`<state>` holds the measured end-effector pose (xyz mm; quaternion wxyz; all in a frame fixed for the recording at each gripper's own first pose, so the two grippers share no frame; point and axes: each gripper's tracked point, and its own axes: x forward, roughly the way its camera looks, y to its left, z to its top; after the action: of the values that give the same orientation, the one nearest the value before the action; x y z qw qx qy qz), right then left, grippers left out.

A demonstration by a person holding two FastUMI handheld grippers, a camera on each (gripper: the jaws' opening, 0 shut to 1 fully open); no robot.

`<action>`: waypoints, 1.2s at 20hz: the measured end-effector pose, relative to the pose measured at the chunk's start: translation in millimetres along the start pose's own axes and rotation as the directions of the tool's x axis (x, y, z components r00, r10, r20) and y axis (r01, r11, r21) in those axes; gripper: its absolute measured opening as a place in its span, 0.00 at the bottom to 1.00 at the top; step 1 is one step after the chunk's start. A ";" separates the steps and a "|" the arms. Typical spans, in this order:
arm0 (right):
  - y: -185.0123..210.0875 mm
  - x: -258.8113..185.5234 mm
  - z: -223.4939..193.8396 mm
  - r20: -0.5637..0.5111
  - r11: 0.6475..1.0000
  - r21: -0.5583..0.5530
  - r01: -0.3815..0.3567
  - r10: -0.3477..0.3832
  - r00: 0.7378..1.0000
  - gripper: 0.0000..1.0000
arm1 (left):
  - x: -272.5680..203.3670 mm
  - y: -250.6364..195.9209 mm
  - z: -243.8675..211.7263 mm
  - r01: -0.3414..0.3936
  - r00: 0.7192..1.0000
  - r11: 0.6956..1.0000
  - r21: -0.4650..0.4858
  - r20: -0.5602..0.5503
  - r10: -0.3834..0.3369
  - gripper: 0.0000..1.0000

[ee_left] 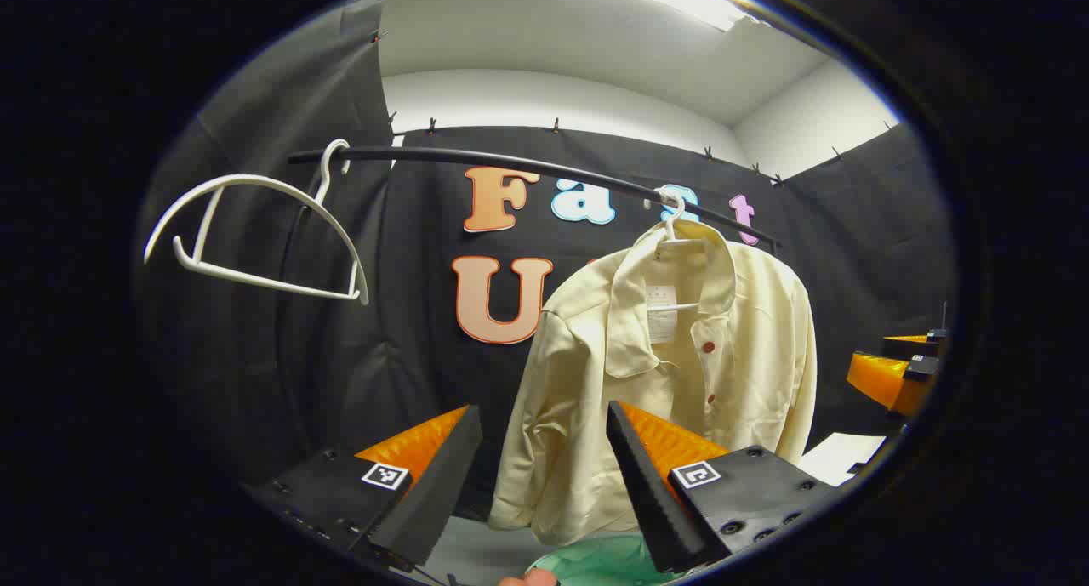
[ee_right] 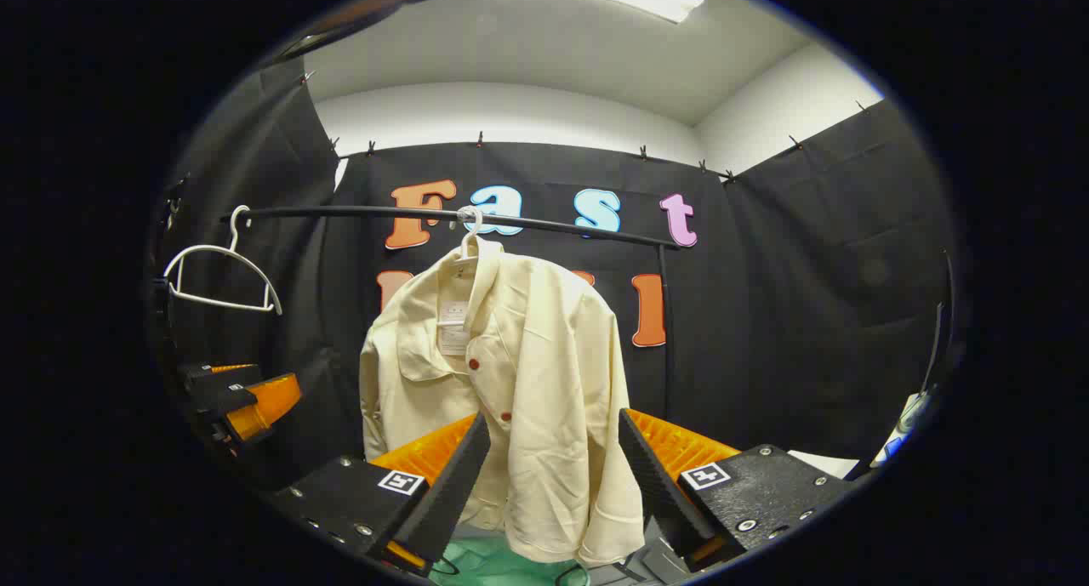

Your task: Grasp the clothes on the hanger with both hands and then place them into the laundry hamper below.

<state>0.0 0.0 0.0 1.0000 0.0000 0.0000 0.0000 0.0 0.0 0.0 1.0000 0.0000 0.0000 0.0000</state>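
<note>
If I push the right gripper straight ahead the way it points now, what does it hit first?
Most likely the cream shirt: it hangs centred between the open fingers of the right gripper, with nothing visible in front of it. How far off it hangs is unclear.

Hiding the shirt (ee_right: 510, 399) hem and most of the green hamper (ee_right: 476, 565) at lower centre, behind fingers (ee_right: 442, 492); cropping the other gripper (ee_left: 893, 378) at right edge.
</note>
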 end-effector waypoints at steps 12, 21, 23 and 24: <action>8.0 -12.1 -15.2 -0.049 1.000 -0.028 0.010 -0.012 0.999 0.94 | -2.1 -2.1 -8.8 0.021 1.000 1.000 -0.020 -0.018 -0.021 1.00; 19.9 -15.8 -26.0 -0.062 0.999 -0.028 0.029 -0.031 0.998 0.94 | -3.6 12.7 -12.4 0.025 0.999 1.000 -0.018 -0.023 -0.025 0.96; 22.2 -15.8 -28.6 -0.067 0.999 -0.025 0.037 -0.038 0.997 0.94 | -1.2 14.1 -15.8 0.032 0.999 0.999 -0.018 -0.033 -0.033 0.96; 23.0 -15.8 -30.6 -0.074 0.999 -0.019 0.043 -0.045 0.996 0.94 | 0.4 13.7 -18.1 0.038 0.998 0.999 -0.018 -0.042 -0.039 0.96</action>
<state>-15.8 23.0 -30.6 0.9990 -0.0088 0.0371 -0.0220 0.4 13.7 -18.1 0.9995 -0.0087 0.0213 -0.0194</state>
